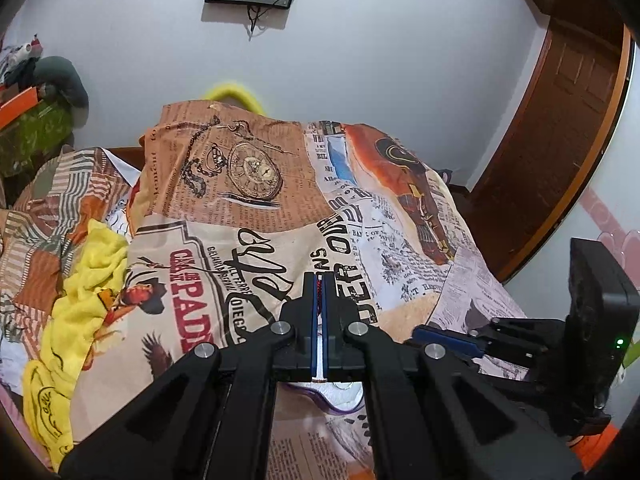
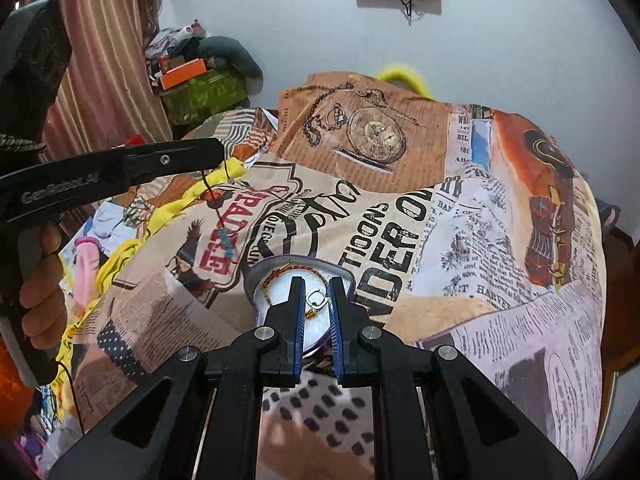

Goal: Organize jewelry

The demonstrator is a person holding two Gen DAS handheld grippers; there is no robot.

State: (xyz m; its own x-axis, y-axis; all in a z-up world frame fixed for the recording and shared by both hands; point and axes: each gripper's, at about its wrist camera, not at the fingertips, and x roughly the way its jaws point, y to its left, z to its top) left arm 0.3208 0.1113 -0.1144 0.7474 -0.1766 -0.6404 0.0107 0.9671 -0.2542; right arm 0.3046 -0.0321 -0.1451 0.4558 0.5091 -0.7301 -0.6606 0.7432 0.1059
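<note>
We find the left gripper [image 1: 319, 280] clamped tight on a red-and-black braided cord [image 1: 318, 285], its blue pads closed to a sliver with the cord showing between them. From the right wrist view the same gripper [image 2: 218, 152] is raised over the bed, and the cord [image 2: 214, 200] hangs free below its tips, clear of the printed bedsheet [image 2: 460, 248]. We judge it is held up so that the cord dangles straight and can be lowered into a container without bunching.

The right gripper [image 2: 316, 292] stands parted, its jaws astride a small gold ring-shaped piece [image 2: 316, 300] that lies in a shallow white dish with a purple rim [image 2: 256, 276]. Nothing is gripped; whether the pads touch the piece we cannot tell. A gold chain [image 2: 288, 270] lies curled along the far side of the same dish. In our judgement the dish serves as the collection point and the right jaws are set to either take or adjust the ring piece.

The dish rests on the sheet directly below the right gripper, just beside the left gripper's line of descent. A yellow cloth [image 1: 80, 280] is crumpled at the left edge of the bed. Risk noted: the thin cord may snag on the sheet or swing wide of the dish.
</note>
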